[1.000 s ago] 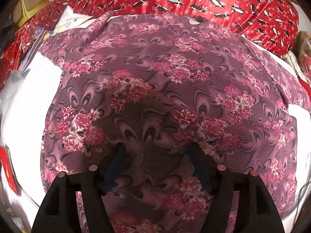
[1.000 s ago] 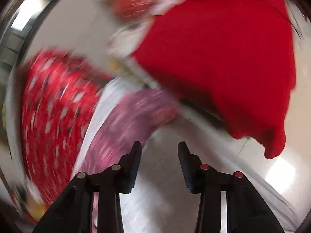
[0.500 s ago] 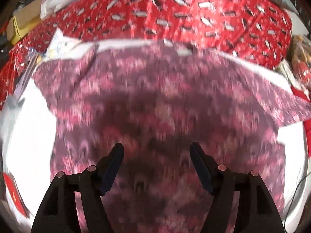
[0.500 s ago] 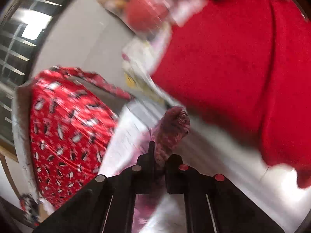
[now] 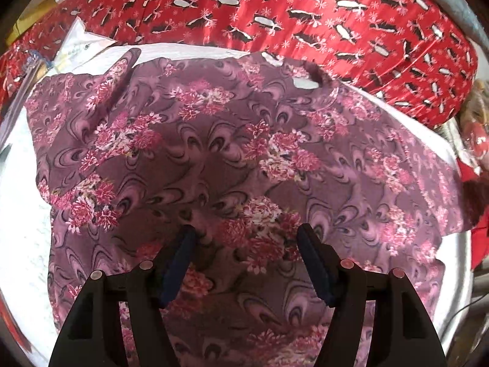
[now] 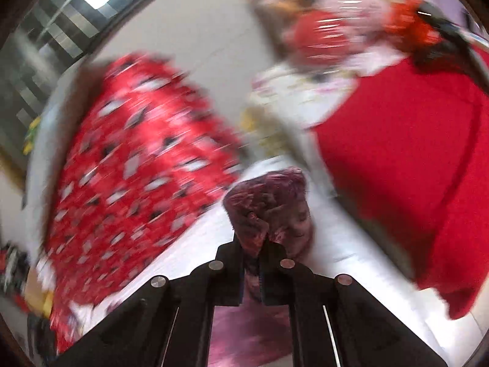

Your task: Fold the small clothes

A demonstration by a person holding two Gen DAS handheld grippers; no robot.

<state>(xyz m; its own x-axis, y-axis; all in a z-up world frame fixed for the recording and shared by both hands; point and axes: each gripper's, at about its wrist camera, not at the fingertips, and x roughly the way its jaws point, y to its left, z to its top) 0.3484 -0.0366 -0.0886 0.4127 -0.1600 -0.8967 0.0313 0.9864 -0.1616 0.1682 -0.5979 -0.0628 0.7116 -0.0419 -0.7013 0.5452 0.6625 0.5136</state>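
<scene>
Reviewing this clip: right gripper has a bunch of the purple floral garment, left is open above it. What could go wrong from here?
1. The right gripper pinches only a small bunched wad of the purple floral garment; it may slip out or drag unevenly.
2. The left gripper is open with nothing held, so the spread cloth is not pinned and could slide across the white surface.
3. The garment's far edge lies by the red penguin-print fabric and could snag it.
</scene>
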